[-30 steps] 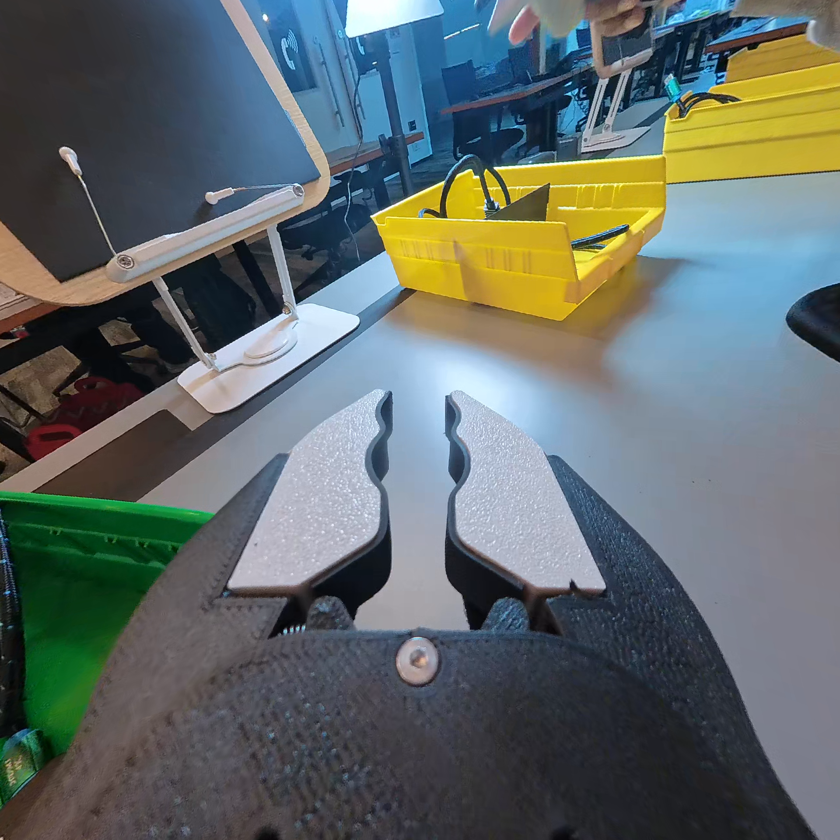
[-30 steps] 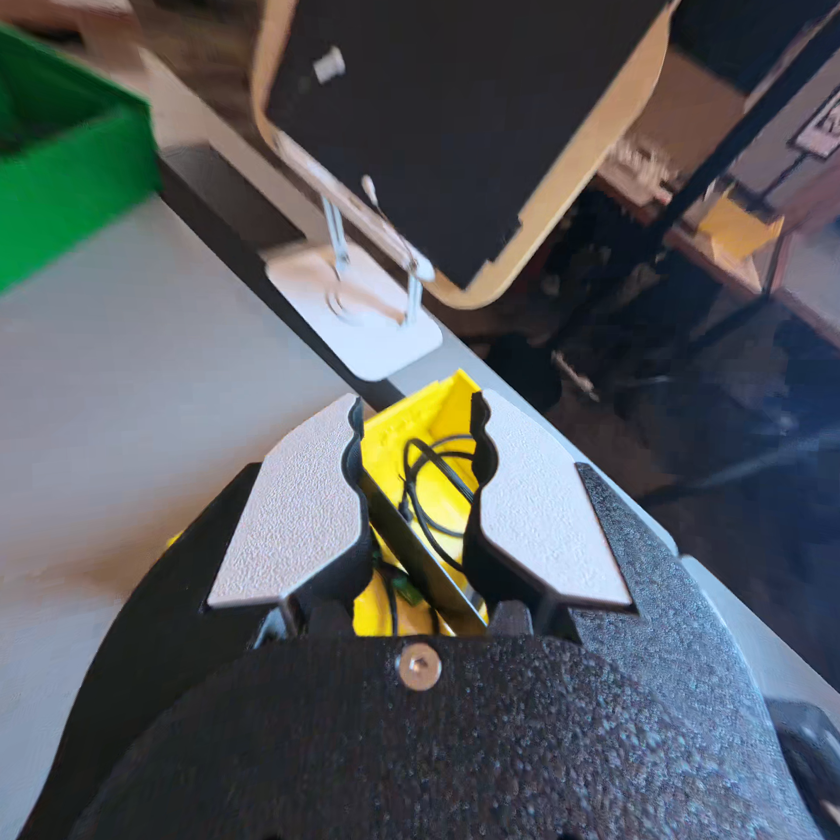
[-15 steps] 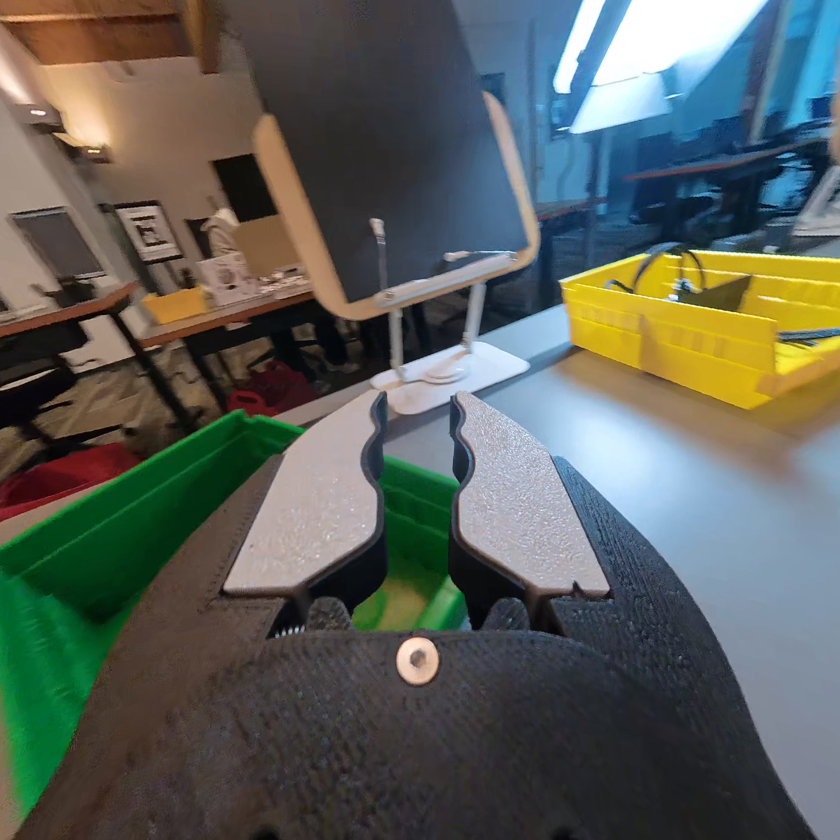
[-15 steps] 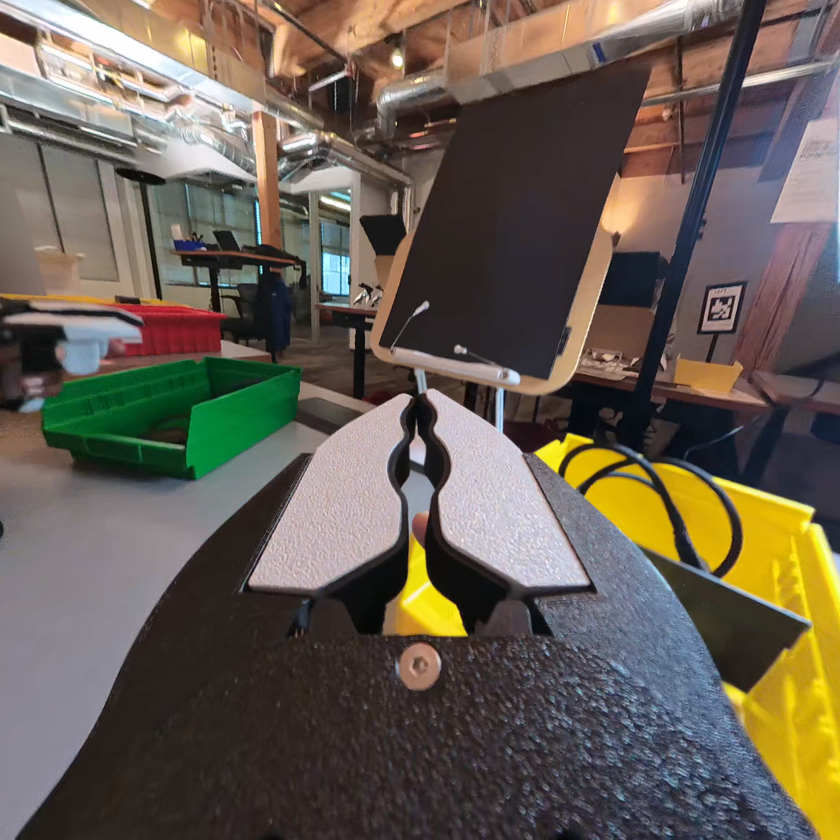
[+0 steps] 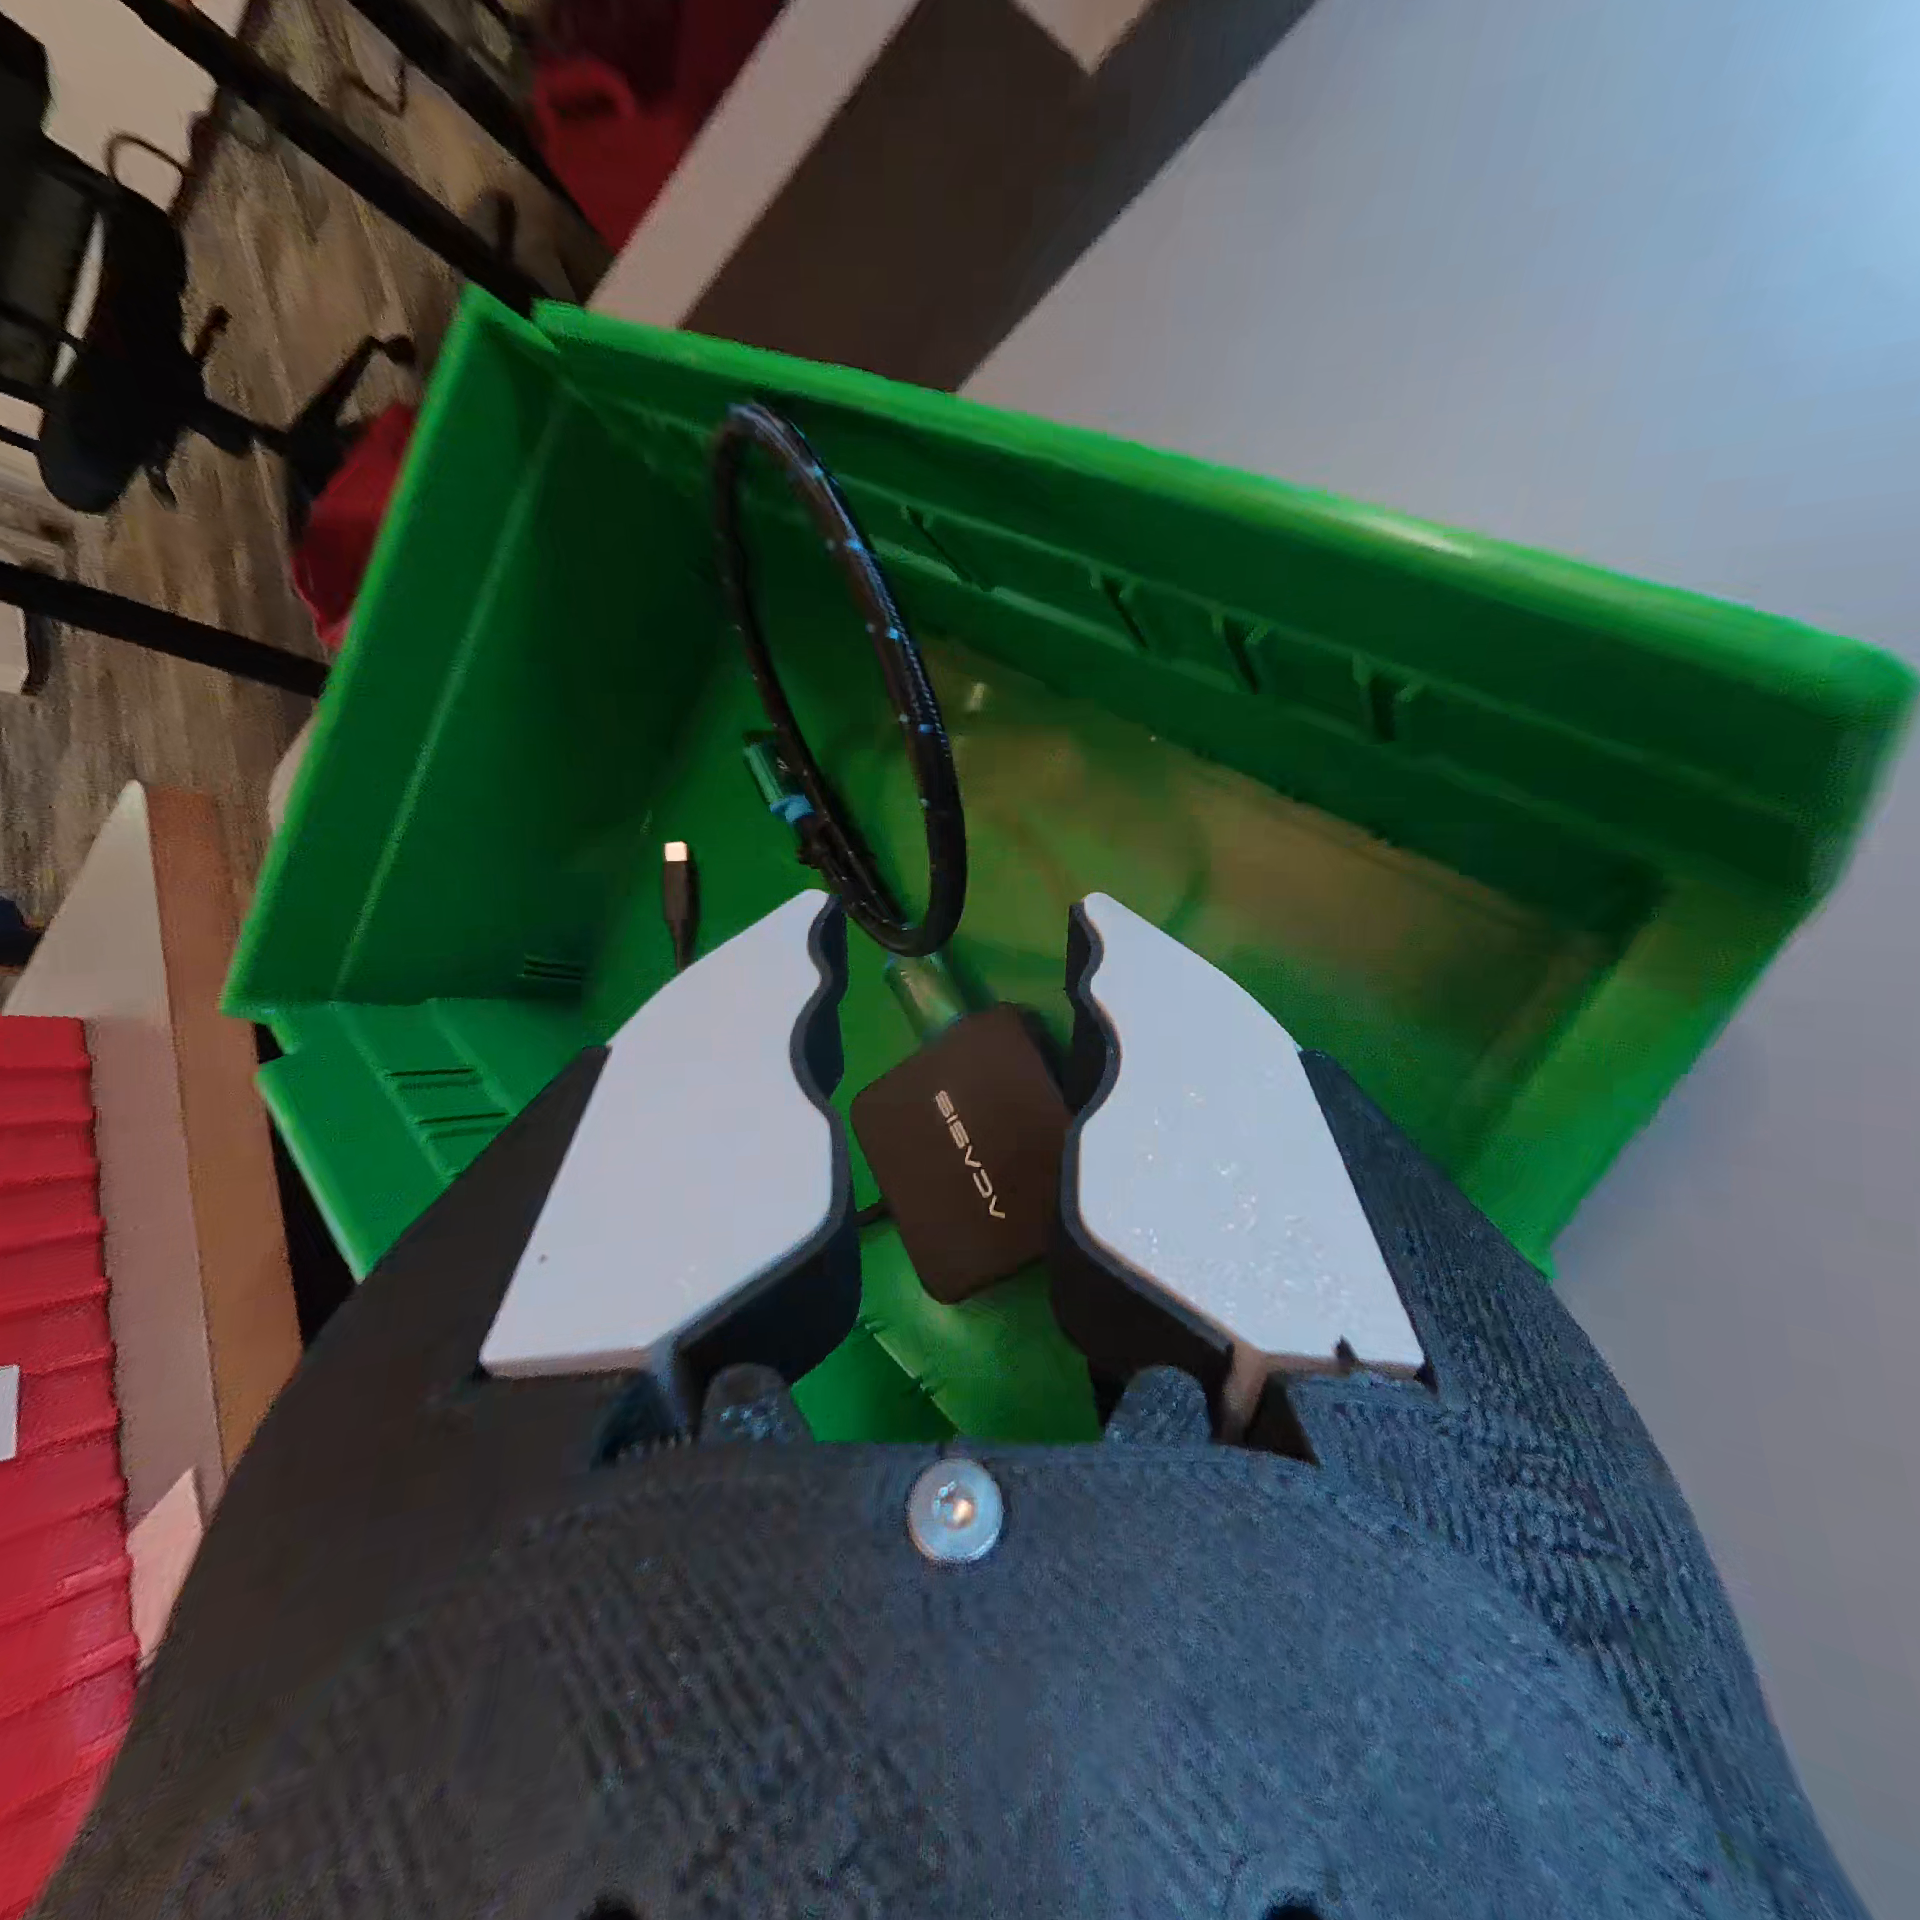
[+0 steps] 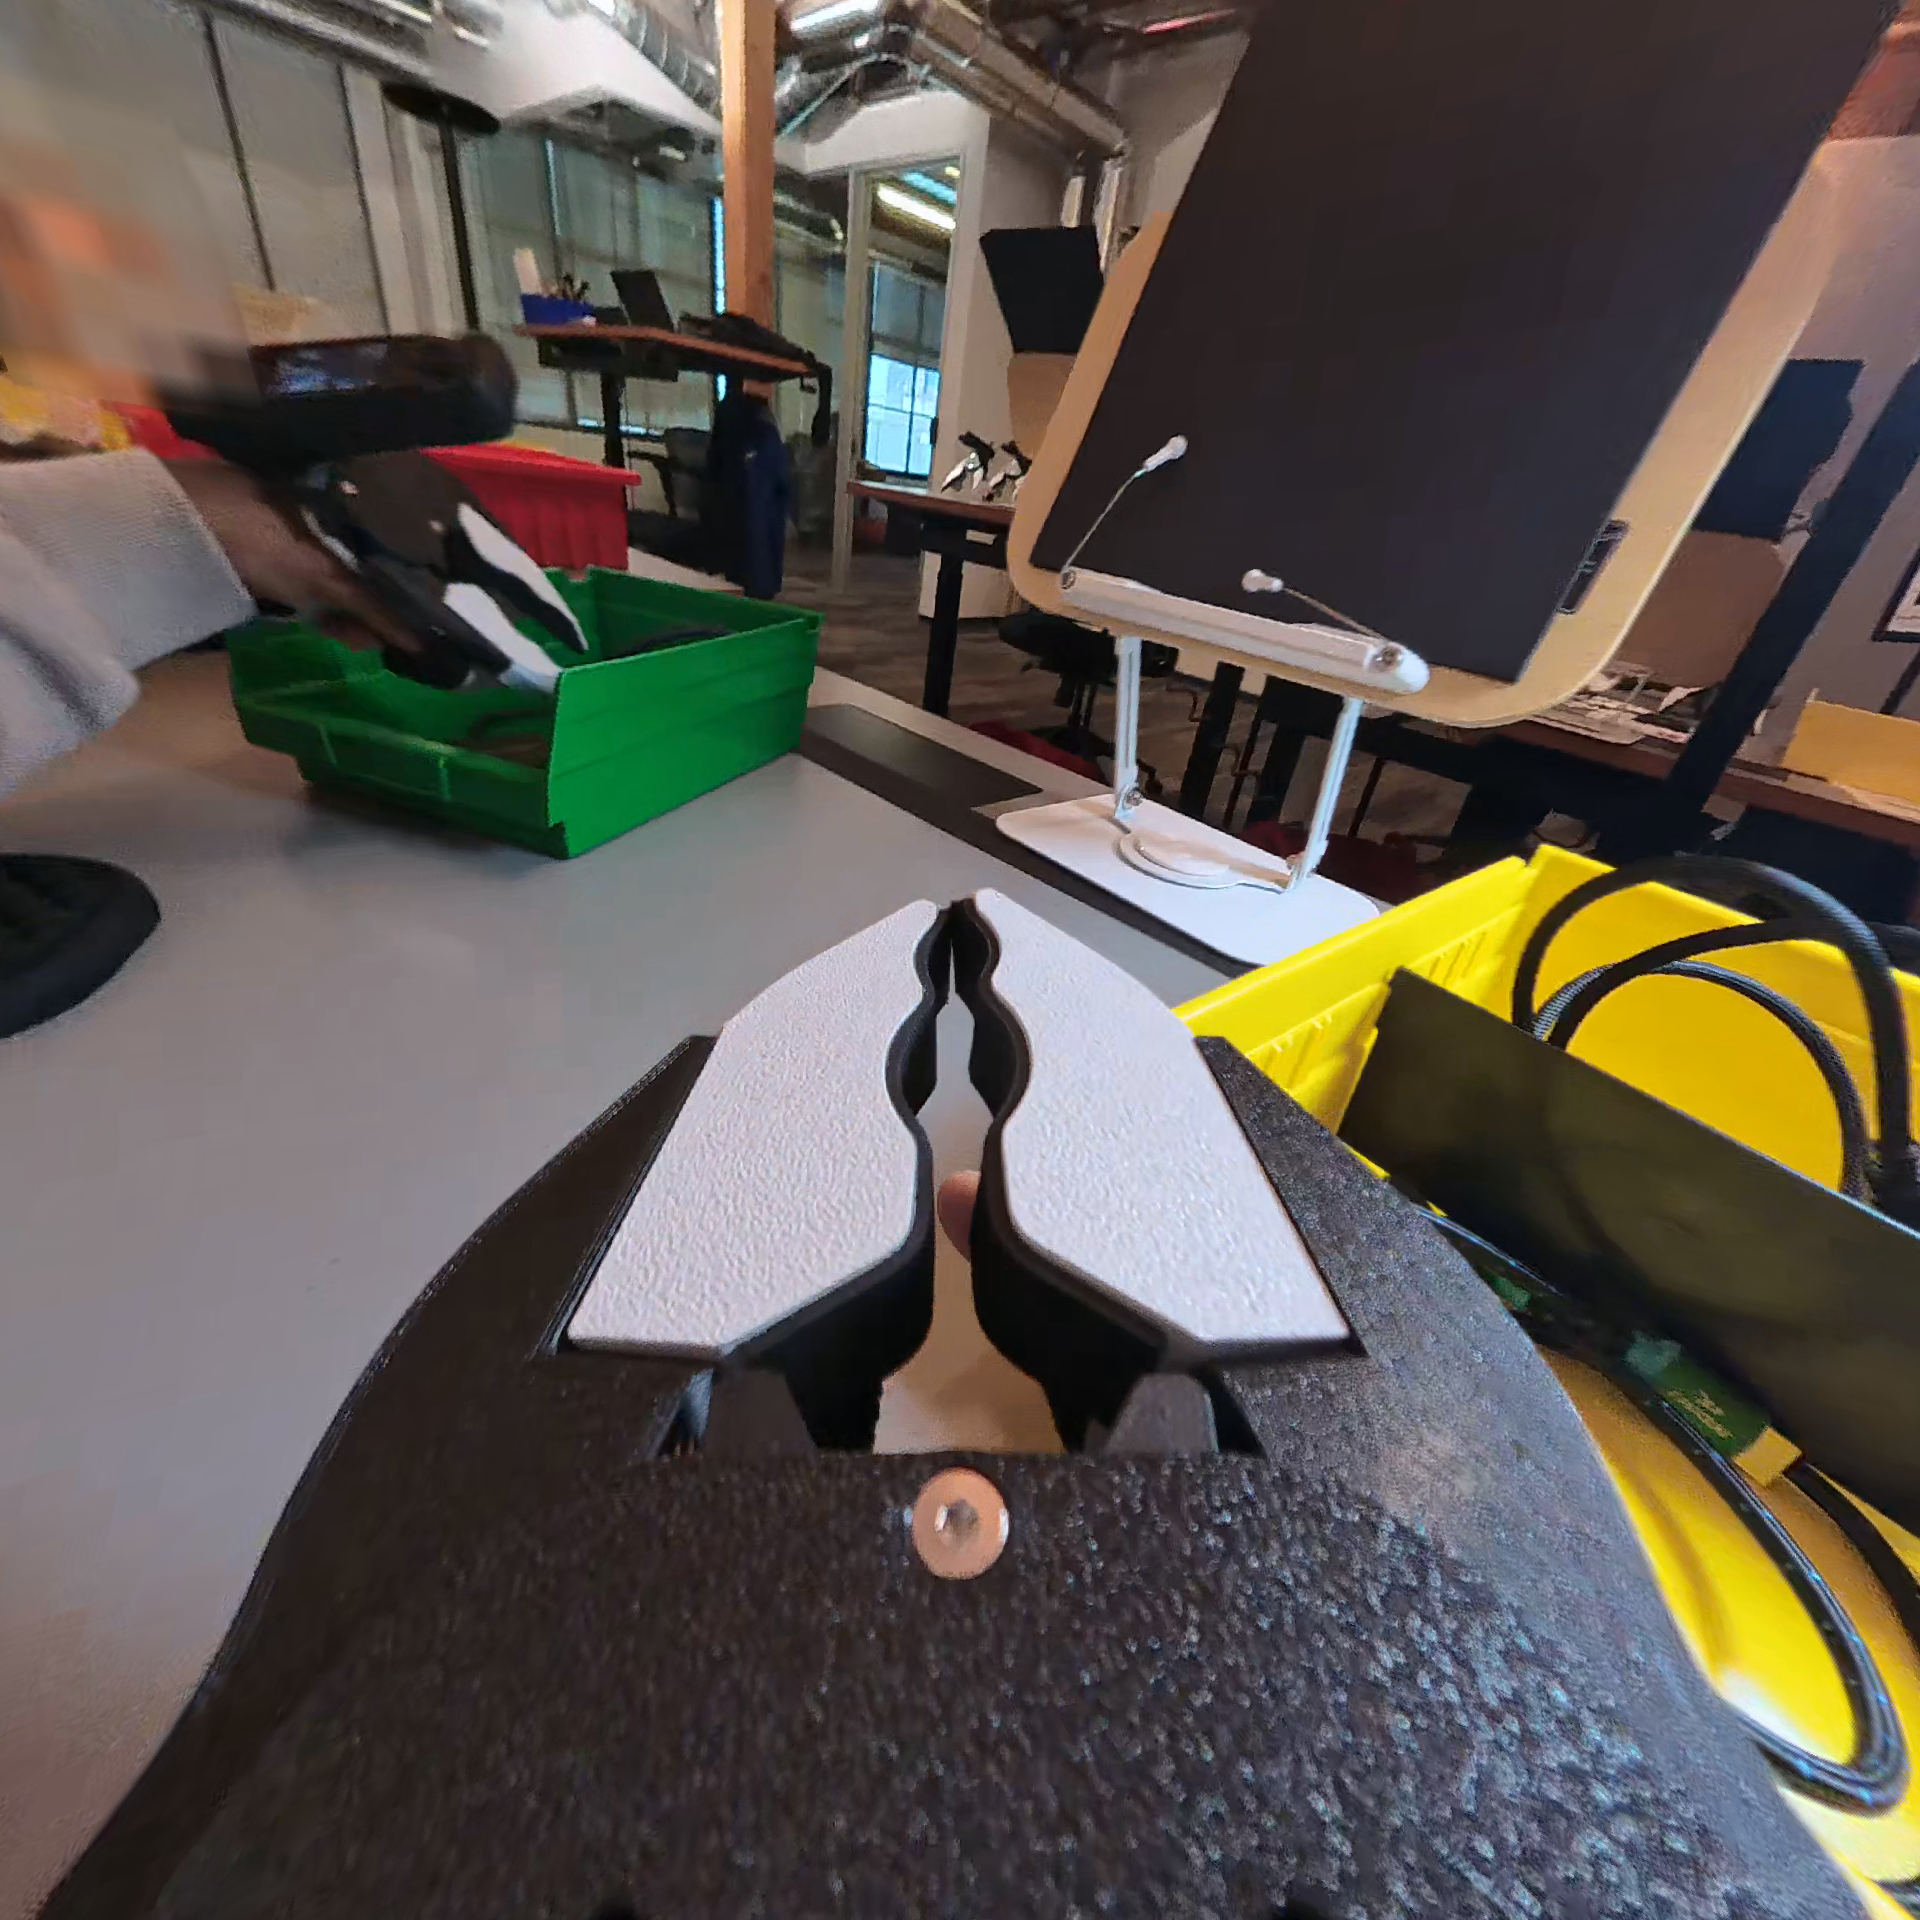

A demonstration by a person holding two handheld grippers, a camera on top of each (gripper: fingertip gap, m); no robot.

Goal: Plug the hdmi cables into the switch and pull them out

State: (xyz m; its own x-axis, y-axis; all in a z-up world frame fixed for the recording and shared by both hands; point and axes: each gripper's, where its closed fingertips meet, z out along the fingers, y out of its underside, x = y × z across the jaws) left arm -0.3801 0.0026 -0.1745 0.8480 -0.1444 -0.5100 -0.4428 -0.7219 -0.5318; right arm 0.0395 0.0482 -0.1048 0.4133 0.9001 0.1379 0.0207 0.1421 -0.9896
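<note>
In the left wrist view I look down into a green bin (image 5: 499, 644). A small black switch box (image 5: 961, 1143) lies on its floor, with a black braided cable (image 5: 831, 644) looped up from it. My left gripper (image 5: 951, 909) is open, and the switch lies between its two fingers without being squeezed. In the right wrist view my right gripper (image 6: 961, 904) is shut and empty, above the grey table (image 6: 364, 1039) beside a yellow bin (image 6: 1299, 1018) that holds black HDMI cables (image 6: 1860, 997). The left gripper (image 6: 499, 623) shows there, dipping into the green bin (image 6: 675, 727).
A dark tablet (image 6: 1455, 364) on a white stand (image 6: 1195, 862) sits at the table's far edge. A black divider (image 6: 1610, 1174) stands in the yellow bin. A red bin (image 6: 551, 499) is behind the green one. A black round pad (image 6: 62, 925) lies at the left. About 45 centimeters separates my left fingertips from my right.
My left gripper swung left and tipped down into the green bin, and its fingers opened wider around the switch. My right gripper lifted out of the yellow bin and shut.
</note>
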